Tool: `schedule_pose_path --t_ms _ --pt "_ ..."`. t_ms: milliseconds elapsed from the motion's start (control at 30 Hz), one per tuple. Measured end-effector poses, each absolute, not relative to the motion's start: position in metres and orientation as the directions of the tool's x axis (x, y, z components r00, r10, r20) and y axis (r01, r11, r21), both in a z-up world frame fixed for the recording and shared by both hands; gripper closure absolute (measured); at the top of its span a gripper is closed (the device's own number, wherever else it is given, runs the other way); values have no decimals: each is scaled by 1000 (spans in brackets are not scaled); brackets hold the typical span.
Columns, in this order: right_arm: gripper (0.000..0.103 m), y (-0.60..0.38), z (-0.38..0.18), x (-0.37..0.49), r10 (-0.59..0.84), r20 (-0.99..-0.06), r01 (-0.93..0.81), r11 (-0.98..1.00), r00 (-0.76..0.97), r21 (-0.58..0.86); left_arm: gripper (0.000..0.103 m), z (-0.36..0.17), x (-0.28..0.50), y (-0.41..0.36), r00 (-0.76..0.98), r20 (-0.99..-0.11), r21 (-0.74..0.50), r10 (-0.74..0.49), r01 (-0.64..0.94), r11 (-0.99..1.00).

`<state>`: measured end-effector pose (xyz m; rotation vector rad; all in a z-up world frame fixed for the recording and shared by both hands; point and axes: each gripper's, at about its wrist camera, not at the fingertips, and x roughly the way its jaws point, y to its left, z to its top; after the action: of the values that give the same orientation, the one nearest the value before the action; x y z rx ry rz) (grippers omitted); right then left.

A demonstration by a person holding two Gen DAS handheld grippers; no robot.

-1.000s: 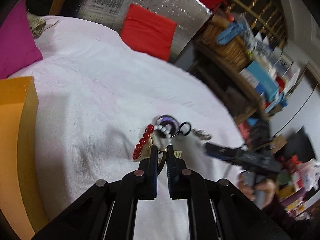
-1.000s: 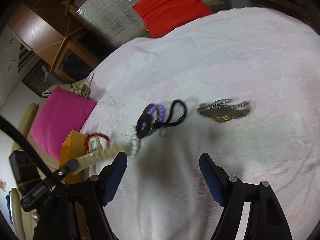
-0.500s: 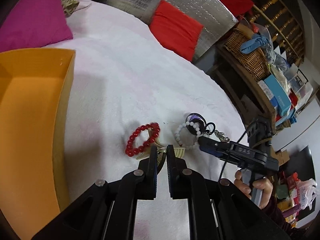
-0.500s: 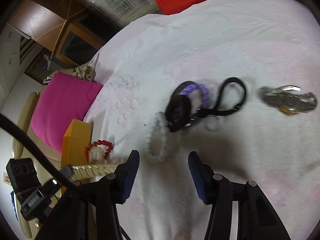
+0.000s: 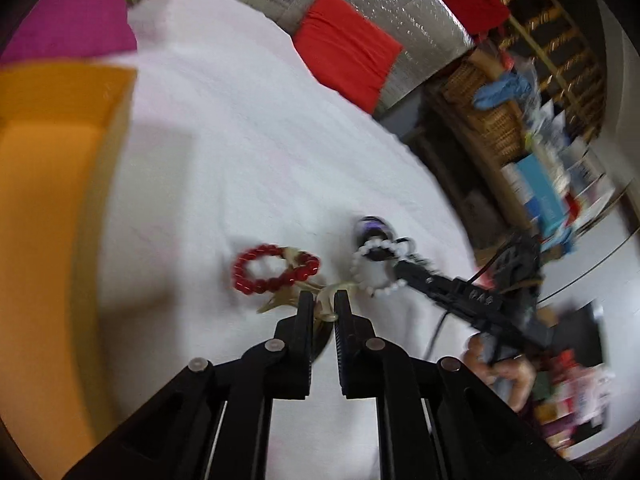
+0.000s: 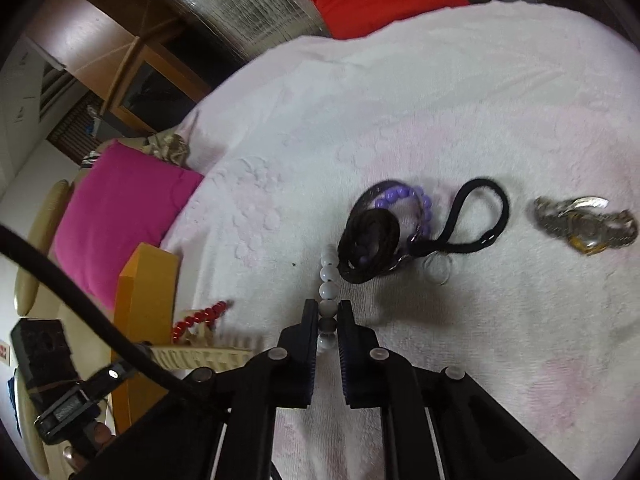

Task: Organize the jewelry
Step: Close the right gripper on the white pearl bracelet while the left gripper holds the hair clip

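In the left wrist view my left gripper is shut on a cream-gold hair clip. A red bead bracelet is looped around the clip's far end and rests on the white cloth. Just right of it lies the white bead bracelet, with my right gripper at its edge. In the right wrist view the right gripper is closing tight on the white bead bracelet, its pads pressing a bead. The hair clip and red bracelet show at lower left.
An orange box stands open at the left. Beyond the white beads lie a coiled black cord, a purple bead bracelet, a black loop strap, a key ring and a metal watch. A pink cushion sits beside the box.
My right gripper moved in over the white bead bracelet and its jaws went from wide open to shut on it. The left gripper sank toward the cloth with the clip and red bracelet.
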<state>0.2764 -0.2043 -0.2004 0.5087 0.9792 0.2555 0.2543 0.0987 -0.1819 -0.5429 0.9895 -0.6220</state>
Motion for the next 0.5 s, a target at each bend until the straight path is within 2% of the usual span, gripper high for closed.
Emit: schedule_pose_path --t_ms 133,200,300,367,500 --pt "92 -224 -188 266 433 -693 3 847 577 532 93 -190 259 102 390 -530 -762 -753 170 625" --pt "92 -234 -184 261 429 -683 6 844 592 536 93 -193 261 102 375 -453 -835 -809 140 533" --pt "92 -245 -180 253 420 -676 11 844 605 536 94 -194 267 107 385 -267 -943 -883 87 323" --pt "92 -253 -179 248 418 -671 21 840 612 542 94 -198 271 115 433 -176 -976 -884 43 216" --pt "92 -262 -177 242 412 -667 29 838 621 544 94 -208 276 116 466 -225 -971 -856 -33 237"
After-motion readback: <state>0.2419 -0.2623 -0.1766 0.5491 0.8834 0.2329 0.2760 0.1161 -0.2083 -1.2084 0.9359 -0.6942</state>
